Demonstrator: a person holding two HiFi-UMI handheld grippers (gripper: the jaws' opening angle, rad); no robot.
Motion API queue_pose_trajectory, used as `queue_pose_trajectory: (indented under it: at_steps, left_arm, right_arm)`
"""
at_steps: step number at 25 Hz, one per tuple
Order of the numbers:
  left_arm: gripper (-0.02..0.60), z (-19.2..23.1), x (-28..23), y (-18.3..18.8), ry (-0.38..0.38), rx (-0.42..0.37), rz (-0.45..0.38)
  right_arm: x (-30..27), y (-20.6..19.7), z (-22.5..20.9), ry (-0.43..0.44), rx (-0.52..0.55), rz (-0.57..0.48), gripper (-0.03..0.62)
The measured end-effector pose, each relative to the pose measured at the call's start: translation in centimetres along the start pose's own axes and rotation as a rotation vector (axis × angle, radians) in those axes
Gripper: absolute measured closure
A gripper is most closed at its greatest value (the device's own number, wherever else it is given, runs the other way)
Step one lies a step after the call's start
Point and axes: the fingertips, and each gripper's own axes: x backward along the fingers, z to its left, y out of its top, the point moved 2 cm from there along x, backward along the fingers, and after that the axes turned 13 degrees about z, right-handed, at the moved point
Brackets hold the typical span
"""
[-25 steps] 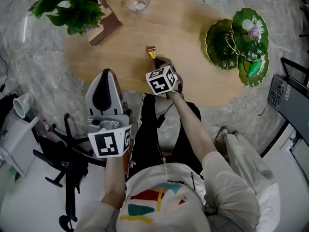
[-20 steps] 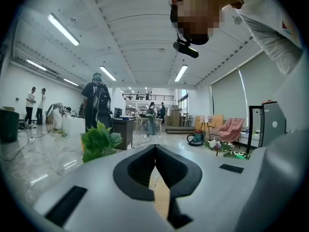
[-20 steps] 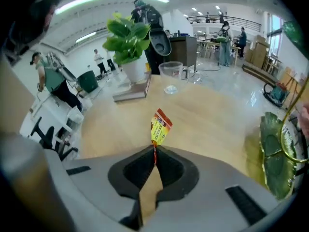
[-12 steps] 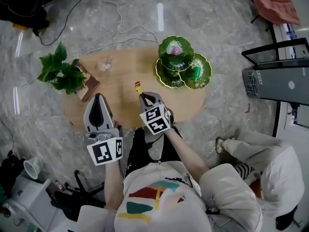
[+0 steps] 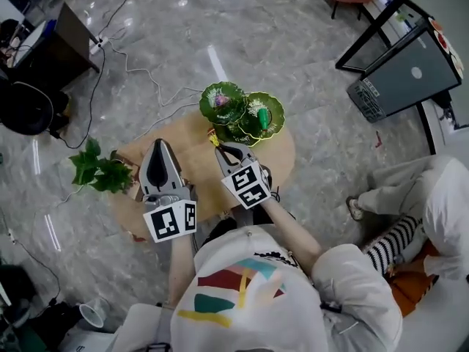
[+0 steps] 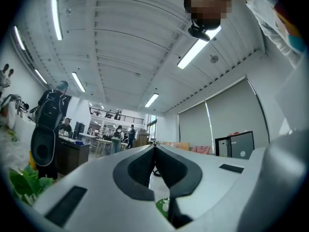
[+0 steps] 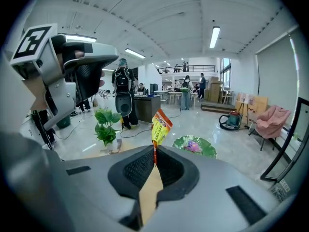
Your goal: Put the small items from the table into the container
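**Sachet** point(image 7: 160, 125): one, small, yellow and orange. Pinched by its lower end in the right gripper point(image 7: 154, 151), whose jaws are clenched on it. Held in the air above the worktop point(image 5: 199, 169), near the container's point(image 5: 279, 120) closer edge.

**Container:** green leaf-shaped dishes at the far end of the worktop. It holds one green piece point(image 5: 260, 114) and one pinkish piece point(image 5: 221, 101), both too small to identify.

**Left gripper** point(image 6: 154, 148): jaws closed together, nothing between them.

**Potted plant** point(image 5: 99, 171): at the opposite end of the worktop, no part of the job.

**Progress:** judged late. Two pieces are stowed and the sachet is lifted but not yet dropped in. No other loose small item shows on the bare wood, though the grippers cover part of it.

**Writing:** the sachet carries print, illegible here. The marker cube point(image 5: 246, 185) shows black-and-white squares only, no words.
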Motion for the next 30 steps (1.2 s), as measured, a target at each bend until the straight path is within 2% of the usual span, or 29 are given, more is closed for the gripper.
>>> queue_pose_trajectory:
  at_steps: [8, 15, 19, 25, 30]
  left_arm:
    - [0.574, -2.1, -1.7, 0.5, -0.056, -0.020, 0.001]
    - [0.574, -2.3, -2.3, -1.7, -0.052, -0.014, 0.064]
    - [0.574, -1.9, -3.1, -4.2, -0.047, -0.023, 0.113]
    - [0.574, -1.0, -4.1, -9.2, -0.028, -0.037, 0.208]
    - [0.574, 0.1, -5.2, -12.7, -0.010, -0.041, 0.260]
  right_arm:
    - [1.3, -1.3, -2.5, -0.061, -0.042, -0.001, 0.571]
    - [-0.5, -3.3, -3.5, -0.048, -0.054, 0.056, 0.571]
    - [-4.1, -6.1, -4.5, -0.045, -0.074, 0.122, 0.571]
    - [-11.6, -12.5, -7.0, -0.071, -0.114, 0.263, 0.571]
    - [-16.5, -15.5, -9.0, -0.116, -0.188, 0.299, 0.569]
